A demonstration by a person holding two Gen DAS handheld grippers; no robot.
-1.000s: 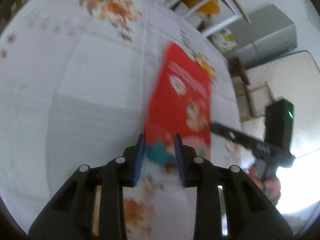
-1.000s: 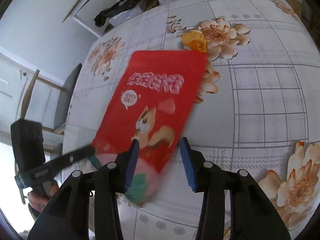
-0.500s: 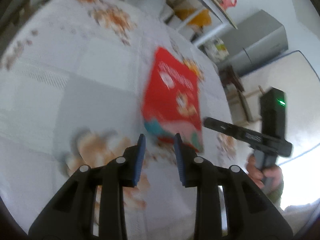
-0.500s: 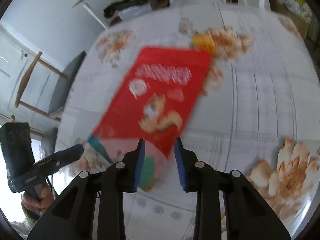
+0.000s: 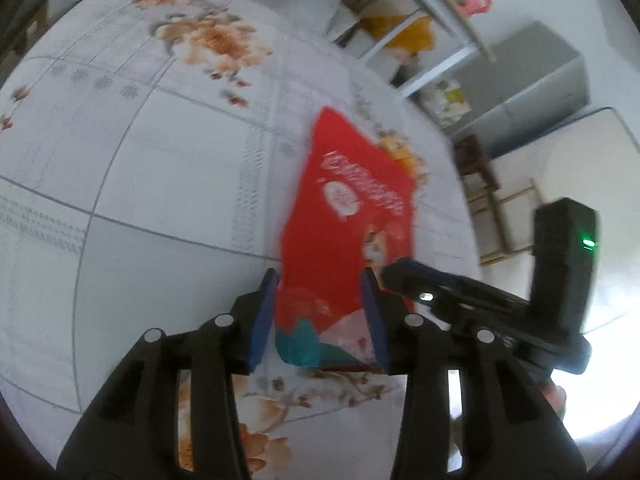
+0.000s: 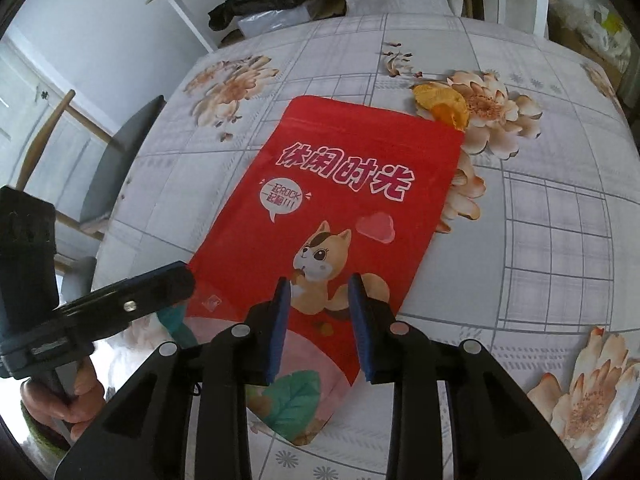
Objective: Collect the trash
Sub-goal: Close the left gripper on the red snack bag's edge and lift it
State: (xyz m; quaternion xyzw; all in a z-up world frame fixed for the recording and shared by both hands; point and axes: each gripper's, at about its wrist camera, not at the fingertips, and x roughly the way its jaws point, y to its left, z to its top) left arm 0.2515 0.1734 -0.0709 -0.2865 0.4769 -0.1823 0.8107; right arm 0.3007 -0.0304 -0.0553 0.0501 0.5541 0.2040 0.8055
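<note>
A red snack bag (image 6: 344, 200) with a squirrel print lies flat on the flowered tablecloth (image 6: 560, 240). My right gripper (image 6: 320, 328) hovers over the bag's near half, jaws partly apart, and the pads do not press on it. The bag (image 5: 344, 232) also shows in the left wrist view, its near end between the fingers of my left gripper (image 5: 320, 320). Those jaws are opening and do not pinch it. My left gripper (image 6: 176, 280) reaches the bag's near left corner. My right gripper (image 5: 396, 272) is close beside the left one. An orange peel (image 6: 440, 108) lies at the bag's far right corner.
A grey chair (image 6: 120, 152) stands at the table's left edge. Behind the table are a white shelf frame (image 5: 420, 68), bags and boxes (image 6: 280, 0). A grey cabinet (image 5: 540, 72) stands further off. A hand (image 6: 60, 400) holds the left gripper's handle.
My left gripper drew back from the bag, then came forward over its near end with wider jaws. My right gripper's jaws narrowed and now sit over the squirrel print.
</note>
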